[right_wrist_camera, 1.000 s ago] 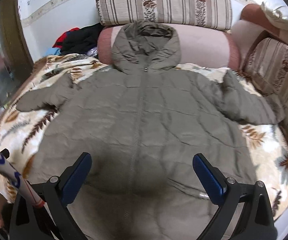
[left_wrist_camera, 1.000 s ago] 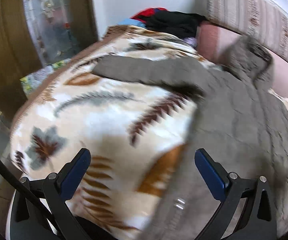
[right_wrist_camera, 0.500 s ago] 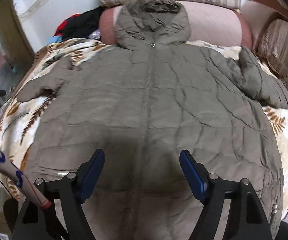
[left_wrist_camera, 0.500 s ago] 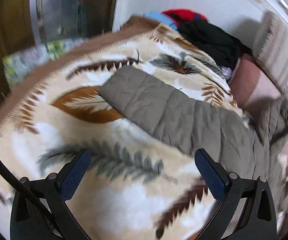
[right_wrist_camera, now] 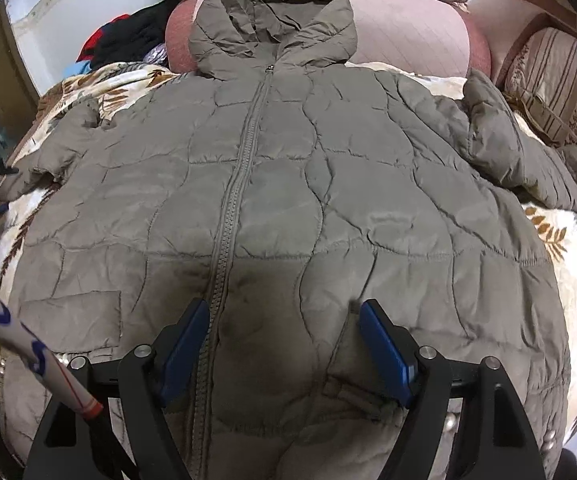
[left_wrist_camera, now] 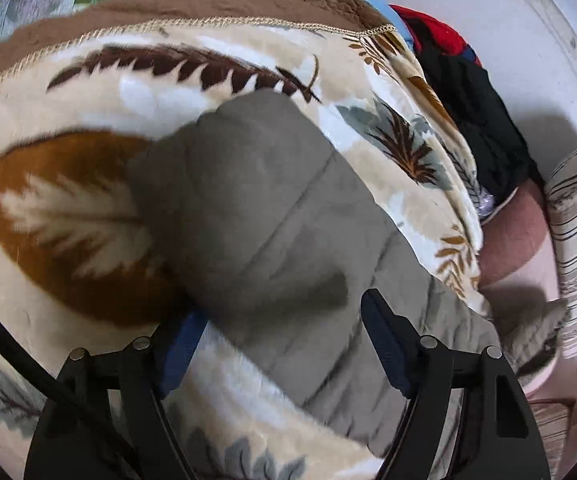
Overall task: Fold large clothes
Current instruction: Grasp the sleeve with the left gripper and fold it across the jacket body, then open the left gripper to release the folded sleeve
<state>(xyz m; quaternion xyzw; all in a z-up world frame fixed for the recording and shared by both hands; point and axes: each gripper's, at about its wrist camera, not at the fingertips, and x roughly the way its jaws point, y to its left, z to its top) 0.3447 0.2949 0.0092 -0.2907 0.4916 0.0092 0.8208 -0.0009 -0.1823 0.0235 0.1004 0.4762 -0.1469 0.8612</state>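
Change: your left gripper [left_wrist_camera: 284, 336] went to the coat [right_wrist_camera: 288, 184] sleeve [left_wrist_camera: 256, 208], jaws closing around it | right gripper [right_wrist_camera: 284, 340] hung apart, grasping nothing | Means: sleeve fold could start.

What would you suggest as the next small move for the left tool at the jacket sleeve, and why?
Probably finish closing the left tool on the sleeve, then lift its end toward the jacket front. Its jaws are closing with the sleeve between them, and the sleeve lies spread out on the blanket, unfolded.
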